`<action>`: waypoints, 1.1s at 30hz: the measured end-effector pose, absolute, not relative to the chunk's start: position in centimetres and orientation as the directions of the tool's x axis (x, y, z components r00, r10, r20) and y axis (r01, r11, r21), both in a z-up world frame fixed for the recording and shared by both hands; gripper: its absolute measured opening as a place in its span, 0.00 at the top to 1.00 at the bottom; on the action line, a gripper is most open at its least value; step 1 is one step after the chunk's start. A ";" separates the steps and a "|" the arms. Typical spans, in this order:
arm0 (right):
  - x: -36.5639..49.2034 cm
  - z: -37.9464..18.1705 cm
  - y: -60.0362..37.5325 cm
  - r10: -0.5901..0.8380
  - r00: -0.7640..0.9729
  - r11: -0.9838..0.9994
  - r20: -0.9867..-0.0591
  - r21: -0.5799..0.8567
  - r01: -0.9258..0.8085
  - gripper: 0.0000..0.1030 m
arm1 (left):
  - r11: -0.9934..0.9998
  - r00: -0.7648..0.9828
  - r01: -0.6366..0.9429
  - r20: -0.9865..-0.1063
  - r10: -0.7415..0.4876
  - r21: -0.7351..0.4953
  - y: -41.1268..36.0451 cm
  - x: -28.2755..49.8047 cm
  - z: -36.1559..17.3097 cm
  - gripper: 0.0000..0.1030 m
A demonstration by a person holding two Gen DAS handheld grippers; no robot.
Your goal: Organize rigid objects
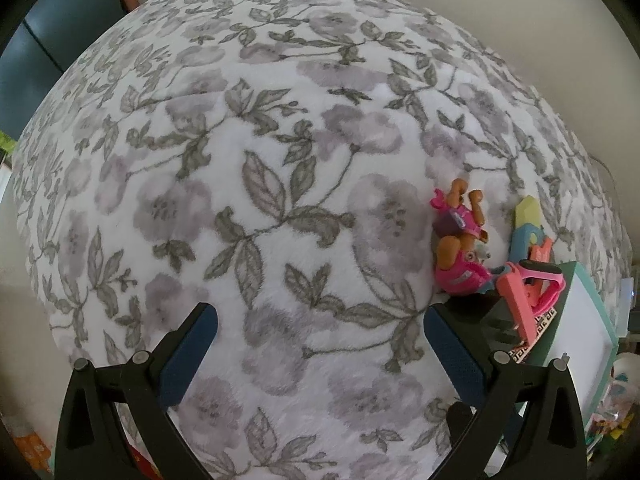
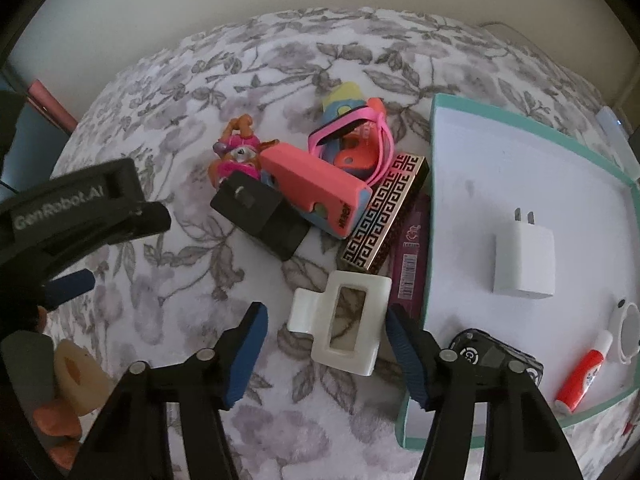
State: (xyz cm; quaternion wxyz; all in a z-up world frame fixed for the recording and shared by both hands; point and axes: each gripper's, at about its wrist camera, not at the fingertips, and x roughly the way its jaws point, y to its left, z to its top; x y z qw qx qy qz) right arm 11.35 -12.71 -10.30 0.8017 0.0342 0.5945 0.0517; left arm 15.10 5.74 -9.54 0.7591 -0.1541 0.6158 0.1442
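A white hair claw clip lies flat on the floral blanket, between the fingers of my right gripper. The right finger sits against the clip's edge. The left finger stands apart from it, so the gripper is open. Beyond the clip is a pile: a pink toy dog, a coral case, a black block, a gold-patterned box and a purple packet. My left gripper is open over bare blanket, left of the toy dog. Its black body also shows in the right wrist view.
A white tray with a teal rim lies right of the pile, holding a white charger, a red and white tube and a black device. A pale wall runs behind the bed. Beige and orange things sit at the lower left edge.
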 end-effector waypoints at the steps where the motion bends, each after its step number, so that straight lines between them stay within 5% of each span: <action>1: 11.4 -10.3 -12.7 0.119 0.291 0.993 -0.949 0.111 -0.042 0.40 | 0.914 0.204 -0.401 -0.979 0.028 -0.058 5.4 15.2 -9.4 0.00; 10: 11.9 -11.3 -12.2 0.099 0.292 0.995 -0.951 0.090 -0.044 0.48 | 0.939 0.240 -0.337 -0.971 0.007 -0.077 3.6 16.1 -8.9 0.00; 33: 11.6 -10.4 -14.6 0.172 0.331 0.984 -0.928 0.175 -0.023 0.50 | 0.956 0.280 -0.208 -0.949 -0.146 -0.208 0.5 16.7 -8.7 0.00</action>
